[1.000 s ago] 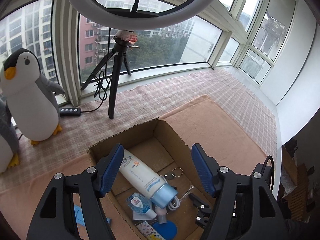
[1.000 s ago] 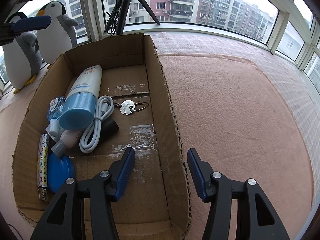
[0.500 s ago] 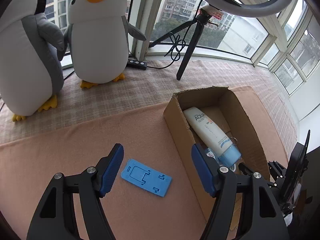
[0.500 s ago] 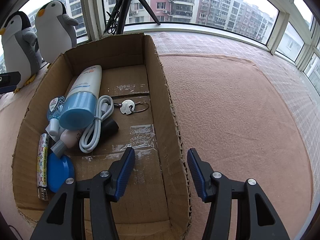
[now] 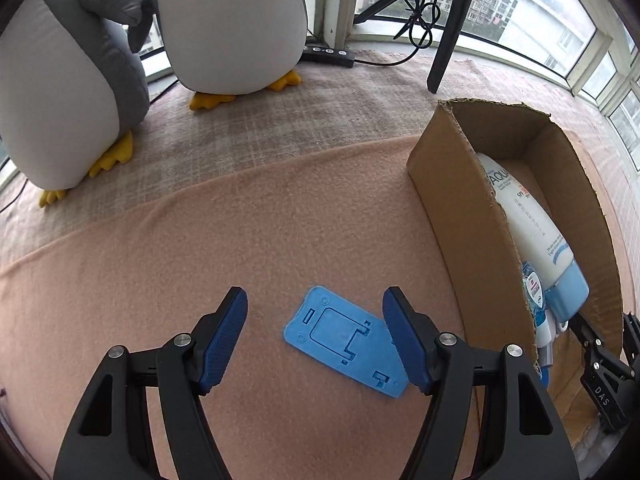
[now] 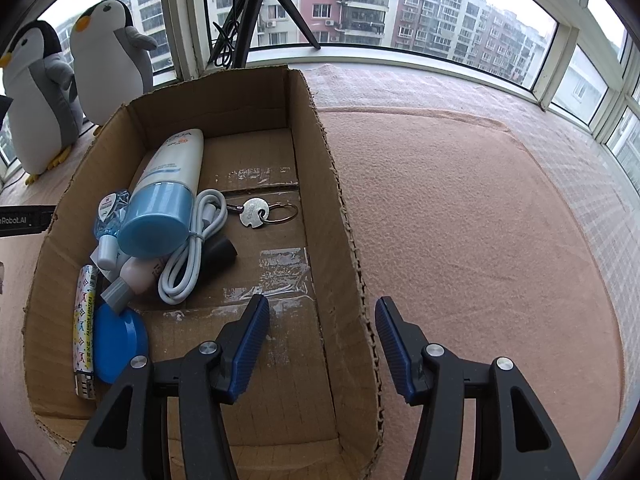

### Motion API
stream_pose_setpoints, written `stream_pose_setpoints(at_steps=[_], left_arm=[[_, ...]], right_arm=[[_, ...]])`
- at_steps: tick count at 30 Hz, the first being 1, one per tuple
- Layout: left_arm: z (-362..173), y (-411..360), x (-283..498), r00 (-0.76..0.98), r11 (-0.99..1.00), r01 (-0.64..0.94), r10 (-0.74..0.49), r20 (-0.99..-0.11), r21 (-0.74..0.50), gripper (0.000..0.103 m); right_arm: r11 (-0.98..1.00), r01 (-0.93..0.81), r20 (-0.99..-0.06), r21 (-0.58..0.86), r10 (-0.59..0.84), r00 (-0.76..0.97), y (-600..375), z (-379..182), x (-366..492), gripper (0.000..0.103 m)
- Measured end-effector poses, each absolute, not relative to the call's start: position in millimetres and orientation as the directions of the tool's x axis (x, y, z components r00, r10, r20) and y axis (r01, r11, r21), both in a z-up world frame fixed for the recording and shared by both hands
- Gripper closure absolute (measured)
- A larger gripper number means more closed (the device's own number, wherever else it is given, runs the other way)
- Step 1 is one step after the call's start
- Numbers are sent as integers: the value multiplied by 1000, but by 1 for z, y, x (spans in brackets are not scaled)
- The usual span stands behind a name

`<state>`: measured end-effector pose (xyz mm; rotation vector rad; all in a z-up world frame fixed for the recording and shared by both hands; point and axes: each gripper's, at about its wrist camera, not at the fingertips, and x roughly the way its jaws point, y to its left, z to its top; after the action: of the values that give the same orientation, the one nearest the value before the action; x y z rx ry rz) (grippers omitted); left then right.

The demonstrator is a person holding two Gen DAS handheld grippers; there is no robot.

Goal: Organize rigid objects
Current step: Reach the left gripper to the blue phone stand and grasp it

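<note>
Several toiletries point(image 6: 170, 196) inside cardboard box point(image 6: 328, 184)

Matt blue plastic plate point(image 5: 345, 331) on fuzzy pink cloth point(image 5: 240, 240); rough, seemingly corrugated cardboard box point(image 6: 332, 216).

We read "AQUA" on the white tube point(image 5: 524, 216) in the box, "FASHION LIGHTERS" on the patterned lighter point(image 6: 85, 322), "Robot.AI" on a black bar point(image 6: 24, 221) at left, "DAS" on the black frame point(image 5: 602, 390) at right, smaller print illegible.
</note>
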<state>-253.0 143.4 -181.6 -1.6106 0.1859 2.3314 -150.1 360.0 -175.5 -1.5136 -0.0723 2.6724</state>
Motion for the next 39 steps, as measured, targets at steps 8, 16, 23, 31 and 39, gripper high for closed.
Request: stream_pose_setpoints(at_steps=[8, 16, 23, 31, 39], left_arm=[[-189, 151, -247, -318, -934, -356, 151, -936, -29, 33], [-188, 138, -226, -334, -897, -442, 148, -931, 16, 33], [-187, 114, -204, -354, -901, -433, 156, -922, 14, 33], [-186, 107, -178, -414, -917, -400, 182, -892, -2, 48], [-186, 111, -174, -452, -919, -394, 201, -869, -8, 65]], right_arm=[[-997, -37, -855, -73, 82, -512, 360, -176, -150, 50], [-996, -37, -855, -75, 84, -512, 361, -176, -149, 49], [-996, -41, -854, -74, 85, -514, 363, -177, -148, 49], [-996, -40, -854, -85, 93, -512, 362, -176, -148, 49], [-996, -43, -854, -82, 92, -512, 362, -175, -148, 49]])
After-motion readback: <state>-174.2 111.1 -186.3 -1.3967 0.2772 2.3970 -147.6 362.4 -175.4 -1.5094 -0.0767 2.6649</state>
